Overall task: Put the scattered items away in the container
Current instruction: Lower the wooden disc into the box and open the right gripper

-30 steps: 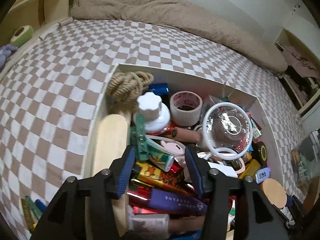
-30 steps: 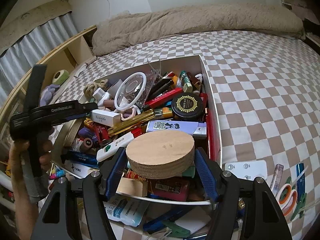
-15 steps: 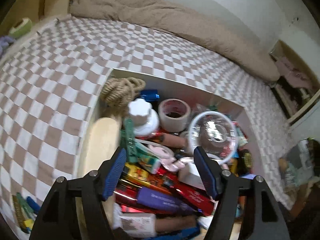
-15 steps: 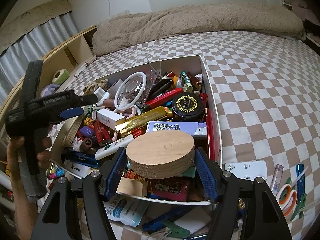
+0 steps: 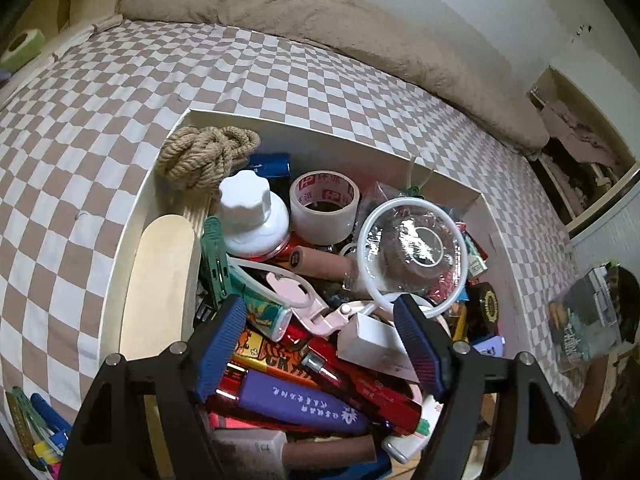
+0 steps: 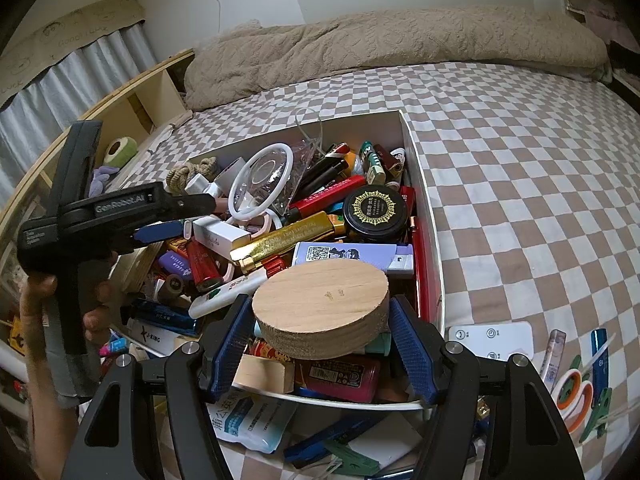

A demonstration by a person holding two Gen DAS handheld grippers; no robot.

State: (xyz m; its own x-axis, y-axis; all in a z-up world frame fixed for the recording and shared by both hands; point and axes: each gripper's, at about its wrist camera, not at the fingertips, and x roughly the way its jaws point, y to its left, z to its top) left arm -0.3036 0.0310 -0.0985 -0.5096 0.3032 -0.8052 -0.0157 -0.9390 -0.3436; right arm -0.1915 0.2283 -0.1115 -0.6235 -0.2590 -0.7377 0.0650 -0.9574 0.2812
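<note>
While my left gripper (image 5: 320,336) hovers over the crammed white box (image 6: 424,200) on the checkered bed (image 6: 520,160), its jaws have just been opening and now stand spread with nothing pinched between them. Further right, my right gripper (image 6: 320,344) has its jaws pinching a round wooden disc (image 6: 320,304) above the box's near end. Scissors (image 6: 576,396) and a white remote (image 6: 492,336) lie scattered on the bed beside the box.
</note>
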